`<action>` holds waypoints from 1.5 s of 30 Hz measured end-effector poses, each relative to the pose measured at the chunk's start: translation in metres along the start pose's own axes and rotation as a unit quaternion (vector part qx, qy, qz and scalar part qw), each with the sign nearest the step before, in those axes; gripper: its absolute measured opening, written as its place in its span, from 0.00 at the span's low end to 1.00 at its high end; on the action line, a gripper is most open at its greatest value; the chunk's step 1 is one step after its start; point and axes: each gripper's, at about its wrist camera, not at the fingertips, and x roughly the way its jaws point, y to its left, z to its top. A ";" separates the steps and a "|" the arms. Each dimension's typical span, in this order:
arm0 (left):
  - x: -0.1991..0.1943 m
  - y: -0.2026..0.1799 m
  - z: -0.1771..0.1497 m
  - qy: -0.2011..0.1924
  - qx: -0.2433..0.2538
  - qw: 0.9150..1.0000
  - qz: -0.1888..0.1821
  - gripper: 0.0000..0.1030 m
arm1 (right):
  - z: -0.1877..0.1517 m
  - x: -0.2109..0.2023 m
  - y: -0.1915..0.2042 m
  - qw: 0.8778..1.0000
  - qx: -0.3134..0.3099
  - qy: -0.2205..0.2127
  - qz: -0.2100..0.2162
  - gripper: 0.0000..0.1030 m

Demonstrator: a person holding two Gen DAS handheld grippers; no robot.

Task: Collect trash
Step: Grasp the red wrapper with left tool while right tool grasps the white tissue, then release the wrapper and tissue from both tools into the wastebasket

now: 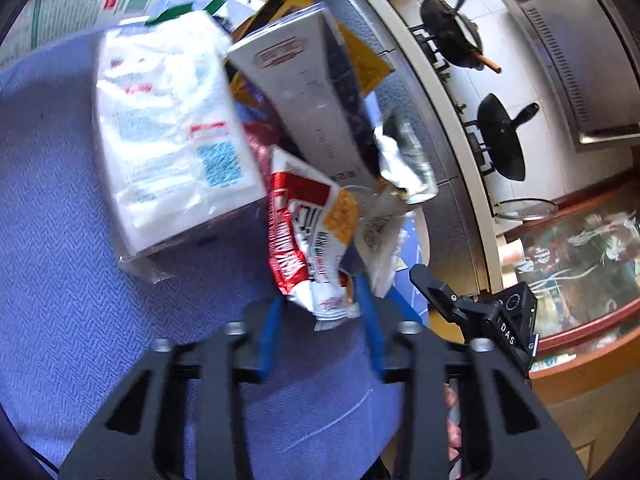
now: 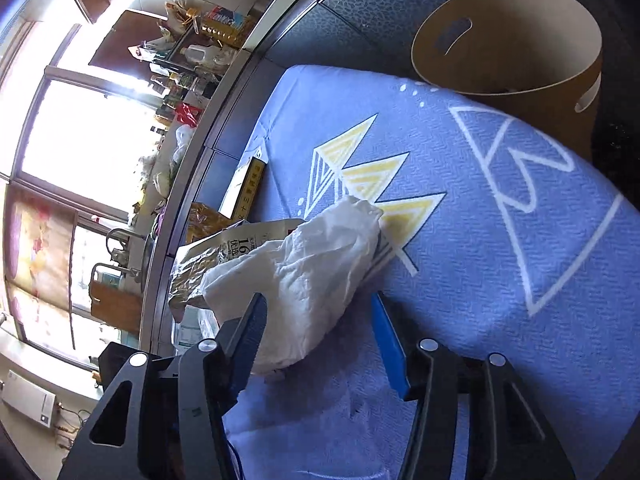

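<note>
In the left wrist view my left gripper (image 1: 320, 304) is open, its blue fingers either side of the lower end of a red and white snack wrapper (image 1: 312, 236) on the blue cloth (image 1: 80, 240). Behind it lie a white tissue pack (image 1: 168, 128), a grey box (image 1: 304, 92), a yellow packet (image 1: 360, 56) and crumpled foil (image 1: 408, 160). In the right wrist view my right gripper (image 2: 320, 320) is open around a crumpled white tissue (image 2: 312, 272), which lies over a silver foil bag (image 2: 208, 260). A brown paper bin (image 2: 516, 40) stands at the cloth's far edge.
The right gripper's black body (image 1: 480, 312) shows at the right of the left wrist view. A stove with two black pans (image 1: 500, 136) and a counter lie beyond the cloth. A yellow-edged box (image 2: 252, 184) lies near the cloth's left edge. Windows and cluttered shelves (image 2: 192, 52) stand behind.
</note>
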 end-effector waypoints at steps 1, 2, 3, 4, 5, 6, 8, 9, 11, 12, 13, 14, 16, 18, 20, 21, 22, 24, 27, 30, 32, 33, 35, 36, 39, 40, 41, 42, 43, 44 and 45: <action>0.000 0.003 -0.001 0.001 -0.002 1.000 -0.001 0.07 | 0.000 0.007 0.001 1.000 -0.001 0.012 0.004 0.31; -0.001 0.005 -0.003 -0.001 -0.003 1.000 -0.005 0.03 | 0.000 0.015 0.002 1.000 0.002 0.027 0.009 0.13; -0.003 0.006 -0.005 -0.005 -0.001 1.000 -0.010 0.03 | -0.002 0.022 0.000 0.999 0.007 0.040 0.017 0.07; -0.007 0.006 -0.008 -0.007 0.004 1.000 -0.009 0.03 | -0.005 0.023 0.000 0.999 0.008 0.040 0.023 0.07; -0.010 0.006 -0.011 -0.007 0.009 1.000 -0.009 0.02 | -0.006 0.020 0.002 0.999 0.000 0.035 0.026 0.07; -0.016 0.006 -0.017 -0.005 0.016 1.000 -0.011 0.02 | -0.008 0.015 0.005 0.999 -0.011 0.031 0.028 0.07; -0.027 0.005 -0.028 -0.001 0.031 0.999 -0.015 0.02 | -0.011 0.000 0.011 0.999 -0.035 0.020 0.027 0.07; -0.035 0.005 -0.036 0.000 0.042 0.999 -0.016 0.02 | -0.011 -0.011 0.013 0.999 -0.048 0.008 0.023 0.07; -0.048 0.008 -0.051 0.004 0.057 0.998 -0.018 0.02 | -0.011 -0.036 0.012 0.997 -0.069 -0.033 0.004 0.07; -0.055 0.011 -0.059 0.005 0.059 0.998 -0.017 0.02 | -0.010 -0.047 0.010 0.996 -0.074 -0.051 -0.006 0.07; -0.060 0.016 -0.064 0.003 0.055 0.998 -0.014 0.02 | -0.008 -0.056 0.006 0.995 -0.077 -0.067 -0.017 0.07; -0.065 0.022 -0.068 0.000 0.044 0.999 -0.015 0.02 | -0.007 -0.060 0.002 0.994 -0.079 -0.069 -0.023 0.07; -0.079 0.034 -0.072 -0.015 0.018 1.000 -0.021 0.02 | -0.006 -0.060 -0.005 0.995 -0.075 -0.058 -0.033 0.07; -0.097 0.039 -0.070 -0.040 0.006 0.999 -0.020 0.02 | -0.008 -0.057 -0.008 0.995 -0.076 -0.049 -0.030 0.07; -0.115 0.033 -0.065 -0.064 0.008 0.998 -0.022 0.02 | -0.010 -0.054 -0.005 0.994 -0.091 -0.047 -0.032 0.07; -0.124 0.028 -0.062 -0.077 0.014 0.997 -0.025 0.02 | -0.010 -0.051 -0.002 0.994 -0.099 -0.044 -0.033 0.07; -0.131 0.020 -0.059 -0.085 0.023 0.996 -0.027 0.02 | -0.011 -0.047 0.001 0.993 -0.107 -0.039 -0.034 0.07; -0.132 0.001 -0.050 -0.083 0.045 0.995 -0.023 0.02 | -0.011 -0.045 0.005 0.992 -0.115 -0.037 -0.028 0.07; -0.106 -0.033 -0.034 -0.047 0.075 0.995 -0.038 0.02 | -0.002 -0.052 0.006 0.992 -0.111 -0.061 -0.014 0.07; -0.057 -0.083 -0.017 0.000 0.134 0.990 -0.044 0.02 | 0.017 -0.065 -0.005 0.991 -0.099 -0.086 -0.024 0.07; -0.020 -0.117 -0.005 0.021 0.173 0.984 -0.046 0.02 | 0.034 -0.081 -0.015 0.989 -0.088 -0.111 -0.033 0.07; 0.005 -0.135 0.004 0.036 0.186 0.981 -0.051 0.02 | 0.041 -0.089 -0.019 0.987 -0.087 -0.126 -0.042 0.07; 0.054 -0.161 0.023 0.066 0.192 0.977 -0.061 0.03 | 0.062 -0.104 -0.031 0.982 -0.081 -0.157 -0.066 0.07; 0.079 -0.174 0.034 0.079 0.194 0.976 -0.061 0.03 | 0.072 -0.110 -0.037 0.980 -0.075 -0.167 -0.074 0.07; 0.158 -0.206 0.060 0.108 0.215 0.970 -0.018 0.03 | 0.106 -0.115 -0.061 0.976 -0.061 -0.179 -0.110 0.07; 0.179 -0.212 0.066 0.113 0.222 0.968 0.004 0.03 | 0.117 -0.112 -0.069 0.974 -0.059 -0.177 -0.127 0.07; 0.199 -0.215 0.072 0.120 0.223 0.967 0.023 0.03 | 0.127 -0.109 -0.076 0.973 -0.058 -0.172 -0.142 0.08; 0.214 -0.216 0.076 0.125 0.220 0.967 0.034 0.04 | 0.135 -0.105 -0.083 0.973 -0.057 -0.164 -0.153 0.08; 0.227 -0.215 0.079 0.131 0.214 0.967 0.044 0.05 | 0.141 -0.102 -0.089 0.973 -0.057 -0.158 -0.159 0.09; 0.239 -0.214 0.083 0.134 0.206 0.968 0.055 0.07 | 0.147 -0.098 -0.093 0.973 -0.058 -0.152 -0.163 0.09; 0.246 -0.213 0.084 0.136 0.203 0.968 0.062 0.10 | 0.151 -0.094 -0.096 0.973 -0.060 -0.146 -0.168 0.10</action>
